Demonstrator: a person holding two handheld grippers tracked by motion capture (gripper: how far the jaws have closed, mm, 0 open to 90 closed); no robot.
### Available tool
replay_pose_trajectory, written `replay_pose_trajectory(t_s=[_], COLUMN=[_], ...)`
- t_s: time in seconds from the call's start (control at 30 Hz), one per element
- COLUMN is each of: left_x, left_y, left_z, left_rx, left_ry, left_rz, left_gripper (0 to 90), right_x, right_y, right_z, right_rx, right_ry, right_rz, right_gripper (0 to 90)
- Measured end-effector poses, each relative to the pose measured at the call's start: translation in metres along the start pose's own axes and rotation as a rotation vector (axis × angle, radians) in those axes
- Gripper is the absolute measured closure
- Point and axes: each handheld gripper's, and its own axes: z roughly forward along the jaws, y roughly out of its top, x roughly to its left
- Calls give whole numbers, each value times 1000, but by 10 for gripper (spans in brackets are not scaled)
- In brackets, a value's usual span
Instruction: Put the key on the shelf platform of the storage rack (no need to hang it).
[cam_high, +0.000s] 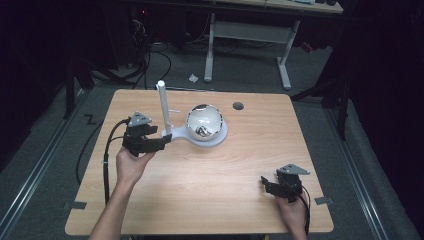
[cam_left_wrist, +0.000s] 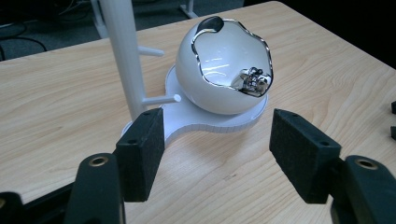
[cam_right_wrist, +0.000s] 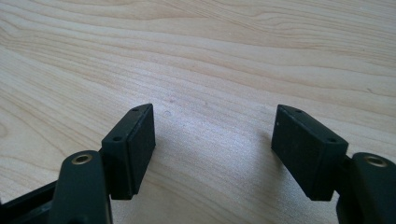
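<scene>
Here, a person works two hand-held grippers over a wooden table (cam_high: 200, 190), with the job apparently at its outset. The left gripper (cam_high: 159, 141) hovers just beside a white jewellery stand (cam_high: 200, 136), its jaws spread wide and holding nothing. In the left gripper view the two black jaws frame the near edge of the stand's flat base (cam_left_wrist: 219, 122), one jaw close to the foot of the upright post (cam_left_wrist: 122, 56); whether it touches the base cannot be told.

The stand sits toward the far middle of the table. On its base rests a round white bowl (cam_left_wrist: 219, 79) with a wavy silver rim, tipped toward the camera, and a small silver item (cam_left_wrist: 252, 83), perhaps a ring or earrings, lies inside near the rim. The post's short pegs (cam_left_wrist: 163, 99) appear bare.

The right gripper (cam_high: 281, 187) rests well apart, near the table's front right corner, jaws likewise wide and empty, above bare wood in its own view.

Judging from this, nothing has yet been lifted or moved: the silver item is in the bowl, and the reach, the grasp and any placing all remain ahead.
</scene>
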Motion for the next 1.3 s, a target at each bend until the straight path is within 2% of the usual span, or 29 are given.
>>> replay_pose_trajectory(t_s=[0.2,0.37,0.6,0.9,1.03,1.3], left_x=[7,11,16,30,35,42], left_y=[-2,-3,-3,-8,-11,-18], left_z=[-11,-22,-37,-51,-56,-64], left_rx=[-7,-46,-73,-105,-120,-135], left_ry=[8,8,22,42,43,46], left_rz=[-15,-35,-45,-89,-121,-150], left_gripper=[350,348,351,352,352,346], right_x=[0,0,0,0,0,0], right_y=[0,0,0,0,0,0], right_z=[0,0,0,0,0,0], right_rx=[0,0,-1,1,1,1], right_ry=[0,1,2,2,2,2], right_rz=[0,0,-1,2,2,-1], right_gripper=[307,307,307,307,307,307])
